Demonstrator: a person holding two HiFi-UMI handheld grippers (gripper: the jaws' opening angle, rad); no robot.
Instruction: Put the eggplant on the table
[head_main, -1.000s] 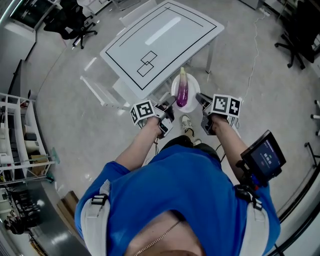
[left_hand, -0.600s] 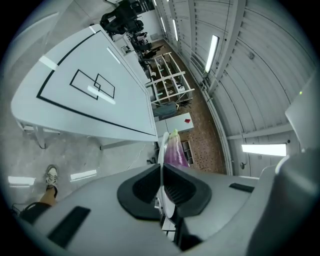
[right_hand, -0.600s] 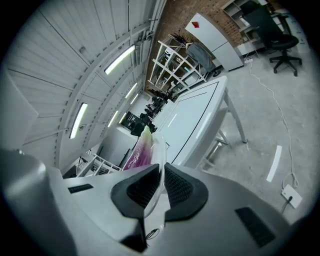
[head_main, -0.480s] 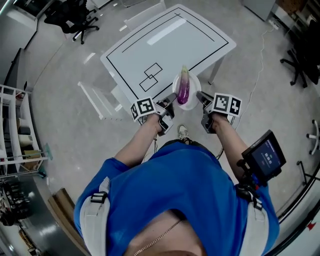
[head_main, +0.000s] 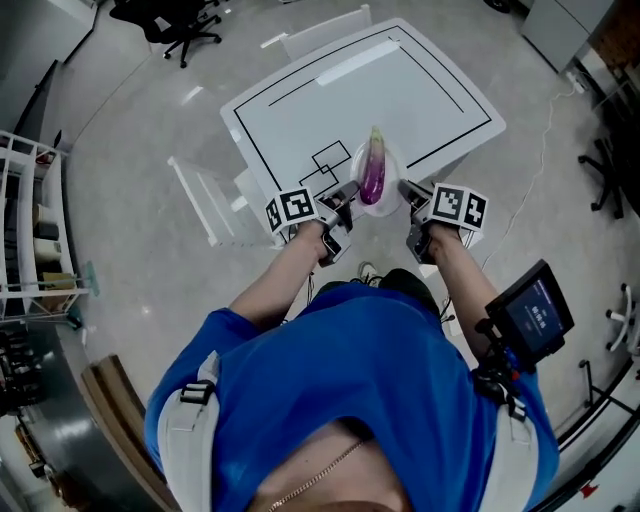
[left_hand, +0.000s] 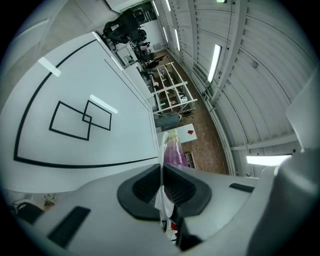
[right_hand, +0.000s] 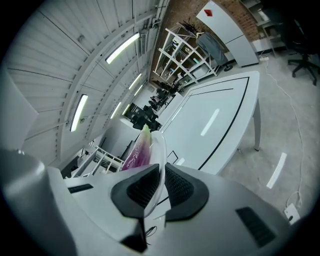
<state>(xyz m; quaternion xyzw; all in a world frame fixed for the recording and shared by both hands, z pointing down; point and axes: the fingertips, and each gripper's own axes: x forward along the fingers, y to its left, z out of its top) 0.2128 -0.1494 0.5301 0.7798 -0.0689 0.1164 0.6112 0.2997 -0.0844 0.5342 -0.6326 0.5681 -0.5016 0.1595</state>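
Above table (head_main: 400, 90) edge, left claw (head_main: 345, 196), right claw (head_main: 408, 190) pinching plate (head_main: 397, 168), eggplant (head_main: 373, 172) atop

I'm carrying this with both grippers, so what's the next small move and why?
Probably ease the plate forward and down: the left gripper and right gripper clamp its rim, the eggplant lies on it, and it appears only at the near edge of the table.

Left gripper view: eggplant (left_hand: 174, 150) shows only its upper part, the rest is behind the left tool (left_hand: 161, 175). The plate (left_hand: 162, 200) is edge-on, just a thin sliver. Right gripper view: the eggplant's lower end is hidden by the right tool (right_hand: 161, 175). Head view: the counter (head_main: 400, 80) near corner is under the plate, contact can't tell. Shelf (head_main: 30, 210) contents too small.
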